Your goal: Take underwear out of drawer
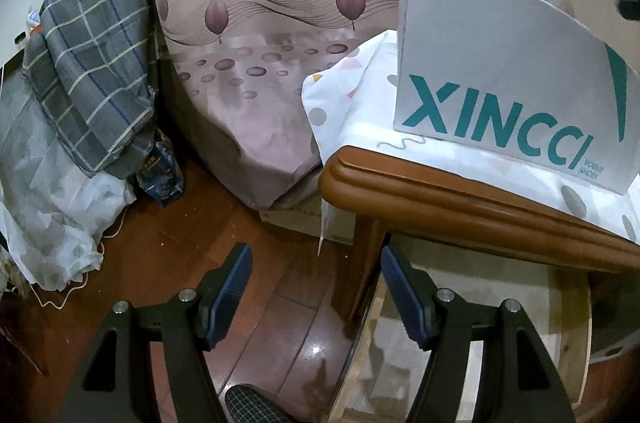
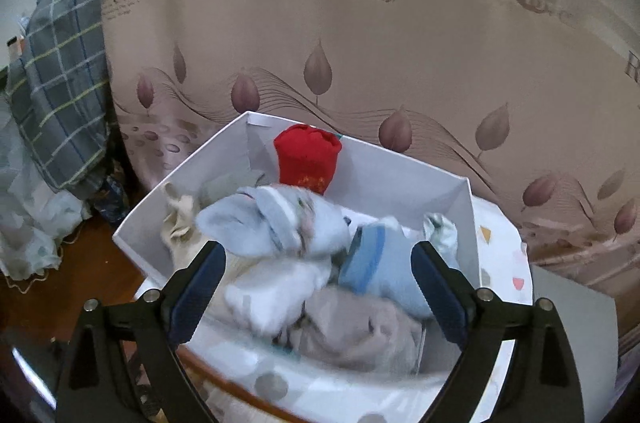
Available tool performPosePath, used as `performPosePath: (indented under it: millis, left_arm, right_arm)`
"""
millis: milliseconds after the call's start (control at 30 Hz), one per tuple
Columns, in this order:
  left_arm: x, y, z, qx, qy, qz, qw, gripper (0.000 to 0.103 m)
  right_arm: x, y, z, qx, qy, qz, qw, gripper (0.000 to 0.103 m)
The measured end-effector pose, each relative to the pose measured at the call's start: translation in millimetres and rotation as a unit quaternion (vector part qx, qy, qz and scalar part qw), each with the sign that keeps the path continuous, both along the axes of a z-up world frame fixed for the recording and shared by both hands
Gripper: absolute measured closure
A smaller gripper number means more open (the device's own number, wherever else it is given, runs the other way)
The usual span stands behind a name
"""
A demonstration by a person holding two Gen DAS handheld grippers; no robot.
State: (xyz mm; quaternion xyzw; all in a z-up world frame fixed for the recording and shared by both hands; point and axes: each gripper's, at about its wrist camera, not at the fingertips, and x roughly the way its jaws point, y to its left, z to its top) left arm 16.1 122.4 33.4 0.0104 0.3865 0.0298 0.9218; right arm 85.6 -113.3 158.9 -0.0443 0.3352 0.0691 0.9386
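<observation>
Hovering over the white cardboard box [image 2: 452,199], the right hand-held gripper [image 2: 318,287] has its jaws spread wide, nothing pressed between the blue pads; no pad touches the clothes. Inside the box lies the underwear: a pale blue bundle [image 2: 276,223], blurred, uppermost near the middle, a blue piece with a darker band [image 2: 380,263] just beside it on the right, a grey-beige piece [image 2: 360,331] nearest the camera, and a red roll [image 2: 308,159] leaning against the far wall. The box walls rise around the pile on all sides, and above the pile the box is open.

The left hand-held gripper [image 1: 316,295] is also open and empty, hanging over the wooden floor [image 1: 192,231] beside the rounded corner of the desk [image 1: 420,195]. The box [image 1: 500,63], printed XINCCI, stands on a dotted cloth [image 1: 348,95] near that desk edge. Beyond the desk hangs a leaf-patterned curtain [image 2: 400,55]; a plaid bundle [image 1: 92,55] crowds the left side.
</observation>
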Motion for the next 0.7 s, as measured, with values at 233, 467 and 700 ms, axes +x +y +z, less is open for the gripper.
performPosePath:
  millis: [233, 467, 700]
  left_arm:
    - [-3, -9, -1, 0.007, 0.001, -0.014, 0.9999, 0.034]
    - [-10, -26, -6, 0.025, -0.001, -0.038, 0.999, 0.034]
    - [-21, -44, -15, 0.032, 0.012, -0.059, 0.9977, 0.034]
  right_arm:
    - [-71, -22, -27, 0.026, -0.013, -0.029, 0.999, 0.004]
    - [-129, -41, -92, 0.053, 0.01, -0.08, 0.995, 0.003]
    - [-153, -40, -146, 0.04, 0.029, -0.091, 0.995, 0.003]
